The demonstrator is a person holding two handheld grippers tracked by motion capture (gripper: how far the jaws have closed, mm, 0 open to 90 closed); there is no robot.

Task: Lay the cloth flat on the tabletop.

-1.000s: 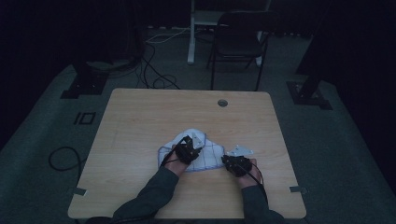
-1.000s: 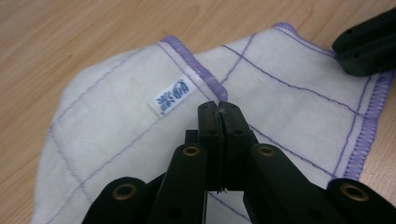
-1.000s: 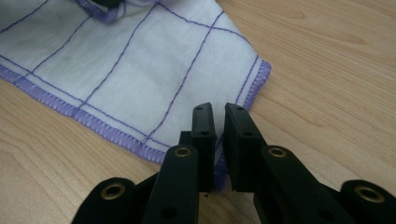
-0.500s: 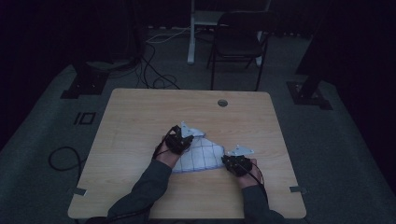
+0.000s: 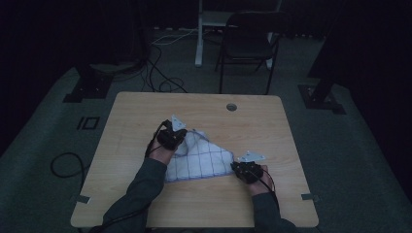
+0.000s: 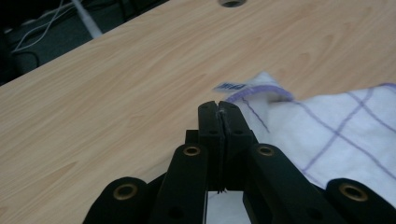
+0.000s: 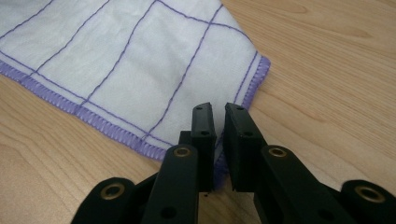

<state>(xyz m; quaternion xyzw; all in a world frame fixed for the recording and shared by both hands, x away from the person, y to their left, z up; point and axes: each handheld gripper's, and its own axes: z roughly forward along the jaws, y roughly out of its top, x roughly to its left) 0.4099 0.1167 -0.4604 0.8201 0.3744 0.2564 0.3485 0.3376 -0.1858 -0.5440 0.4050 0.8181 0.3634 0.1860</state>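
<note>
L gripper (image 6: 219, 112), jaws pinched tight on the cloth (image 5: 201, 158), lifts a corner to unfold it on the table (image 5: 145, 111); R gripper (image 7: 218, 116) (slightly agape) probably anchors the opposite corner.

Dim, murky high view with black surroundings; brighter, sharp gripper views (near black parts softly blurred).

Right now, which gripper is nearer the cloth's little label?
The left gripper: its jaws sit just beside the label; the right gripper holds the checked cloth at another corner.
</note>
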